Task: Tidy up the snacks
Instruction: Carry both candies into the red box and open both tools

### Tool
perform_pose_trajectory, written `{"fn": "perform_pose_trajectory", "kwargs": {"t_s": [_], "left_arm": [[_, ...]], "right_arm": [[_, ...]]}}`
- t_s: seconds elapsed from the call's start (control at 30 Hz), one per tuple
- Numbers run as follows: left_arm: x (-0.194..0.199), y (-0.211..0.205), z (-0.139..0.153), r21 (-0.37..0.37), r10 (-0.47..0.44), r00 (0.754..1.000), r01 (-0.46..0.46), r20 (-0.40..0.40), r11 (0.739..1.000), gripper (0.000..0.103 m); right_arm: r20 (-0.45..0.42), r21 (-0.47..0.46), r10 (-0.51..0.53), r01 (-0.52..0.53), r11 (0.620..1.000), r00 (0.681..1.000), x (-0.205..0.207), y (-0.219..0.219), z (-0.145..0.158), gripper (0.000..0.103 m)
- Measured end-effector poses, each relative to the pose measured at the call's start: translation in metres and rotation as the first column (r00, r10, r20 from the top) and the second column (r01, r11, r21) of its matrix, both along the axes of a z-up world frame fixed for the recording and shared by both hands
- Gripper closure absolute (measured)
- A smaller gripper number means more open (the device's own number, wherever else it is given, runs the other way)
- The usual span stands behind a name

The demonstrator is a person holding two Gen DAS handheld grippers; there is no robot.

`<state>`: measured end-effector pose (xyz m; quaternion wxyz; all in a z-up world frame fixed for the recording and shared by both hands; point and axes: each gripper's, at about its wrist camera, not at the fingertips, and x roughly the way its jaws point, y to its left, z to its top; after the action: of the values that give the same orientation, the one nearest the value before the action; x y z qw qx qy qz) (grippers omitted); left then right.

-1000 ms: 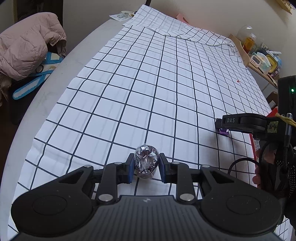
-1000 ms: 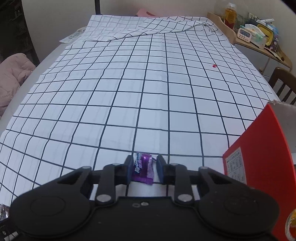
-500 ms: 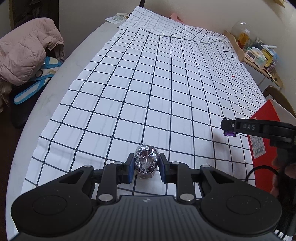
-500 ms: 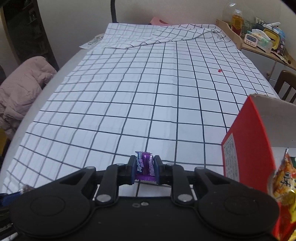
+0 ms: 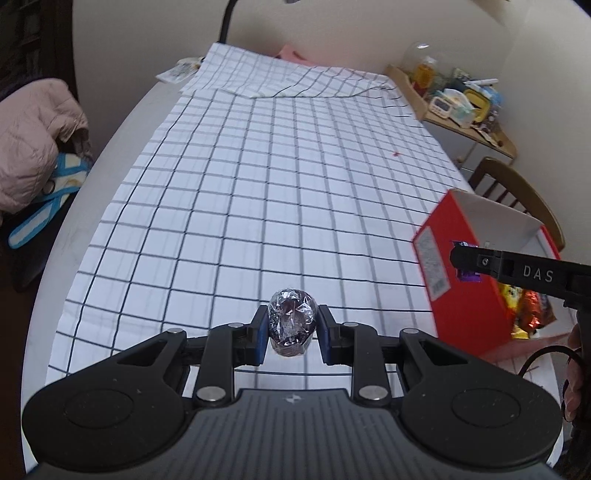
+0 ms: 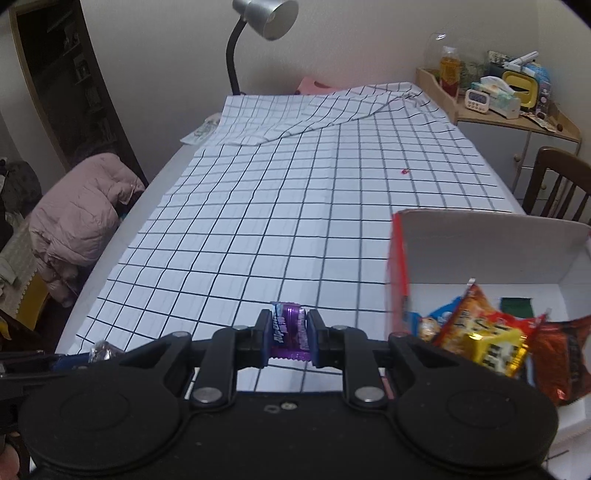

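Carrying purple candy [image 6: 289, 334] in right gripper [image 6: 288, 338], foil ball [image 5: 291, 322] pinched in left gripper [image 5: 291, 326]. Risk: I clip red box [image 6: 397, 266] wall, candy perhaps drops outside.

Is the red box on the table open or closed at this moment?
Open. The red box shows its white inner walls from above, and snack packets lie uncovered inside it. No lid covers it.

Checked tablecloth [image 6: 258, 221], gooseneck lamp [image 6: 266, 18], pink jacket [image 6: 81, 206], wooden chair [image 6: 554, 181], cluttered shelf [image 6: 509, 110]
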<state>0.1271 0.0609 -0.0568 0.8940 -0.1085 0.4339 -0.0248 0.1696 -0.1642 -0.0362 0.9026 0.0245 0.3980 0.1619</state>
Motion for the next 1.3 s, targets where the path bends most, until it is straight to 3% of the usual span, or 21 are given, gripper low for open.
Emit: {"fn": "perform_pose_trajectory", "kwargs": {"t_s": [0.37,0.7,1.0,1.3], "left_arm": [[-0.003,-0.077,0.035,0.016,-0.129,0.99,0.128,0.054,0.992,0.077],[0.011,-0.154,0.05,0.037,-0.223,0.973,0.221,0.066,0.975,0.077],[0.042,-0.209,0.046,0.068,-0.252,0.966,0.248,0.052,0.966,0.077],[0.067,-0.245,0.019,0.069,-0.26,0.965,0.261,-0.019,0.963,0.077]], "right_arm": [[0.044,0.041,-0.107,0.105,0.994,0.993,-0.031,-0.088,0.026,0.085],[0.068,0.05,-0.18,0.177,0.983,0.981,-0.04,-0.161,0.029,0.085],[0.052,0.028,-0.21,0.209,0.978,0.976,-0.029,-0.217,0.014,0.085],[0.003,-0.018,-0.223,0.223,0.975,0.975,-0.009,-0.251,-0.013,0.085]]}}
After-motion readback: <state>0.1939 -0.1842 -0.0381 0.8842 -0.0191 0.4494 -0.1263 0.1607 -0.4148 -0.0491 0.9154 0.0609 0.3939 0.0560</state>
